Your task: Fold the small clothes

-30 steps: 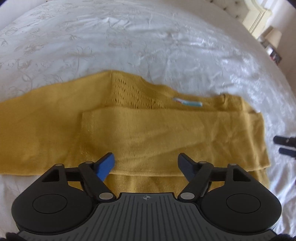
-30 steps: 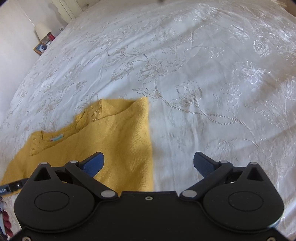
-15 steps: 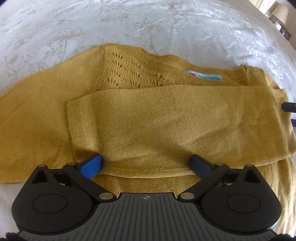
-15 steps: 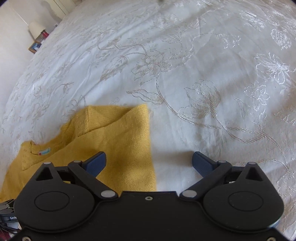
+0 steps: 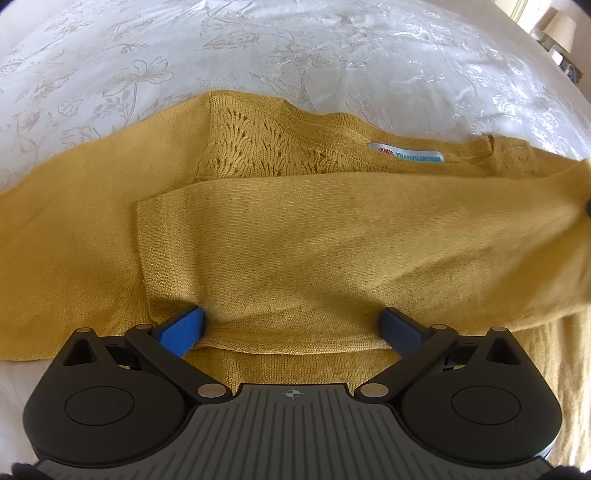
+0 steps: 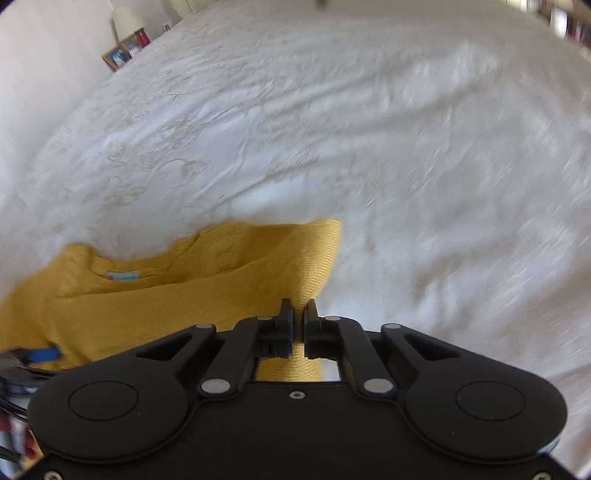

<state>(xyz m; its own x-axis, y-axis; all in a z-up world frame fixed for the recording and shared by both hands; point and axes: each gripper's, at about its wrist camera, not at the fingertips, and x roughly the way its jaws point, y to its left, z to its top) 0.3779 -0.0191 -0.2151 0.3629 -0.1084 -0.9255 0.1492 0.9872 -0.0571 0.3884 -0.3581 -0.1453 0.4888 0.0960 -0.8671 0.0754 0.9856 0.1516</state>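
A mustard-yellow knit sweater (image 5: 295,240) is lying spread across the bed, its neck label (image 5: 406,157) showing at the collar and an openwork lace panel (image 5: 255,147) sitting beside it. One sleeve (image 5: 332,251) is lying folded across the body, its cuff edge ending near the sweater's left part. In the right wrist view the sweater (image 6: 166,299) is bunching upward at its right edge, where the fabric is rising into a peak.

The right gripper (image 6: 299,317) is pinching that raised edge, its jaws clenched with yellow knit showing between them. The left gripper (image 5: 291,328) is resting low over the sweater's near hem with its jaws spread wide, one blue fingertip (image 5: 181,330) and one dark fingertip on either side of the folded sleeve's lower edge, gripping nothing.

The bedspread (image 5: 295,48) under the garment is white, embroidered with pale floral and vine patterns, and is wrinkling softly in the light. The right wrist view is blurring across the bedspread (image 6: 406,147). At the far corner of the room a lamp with a pale shade (image 5: 559,24) is standing beside the bed, and in the right wrist view a bedside lamp (image 6: 125,18) and a framed picture (image 6: 116,57) are sitting by the wall.
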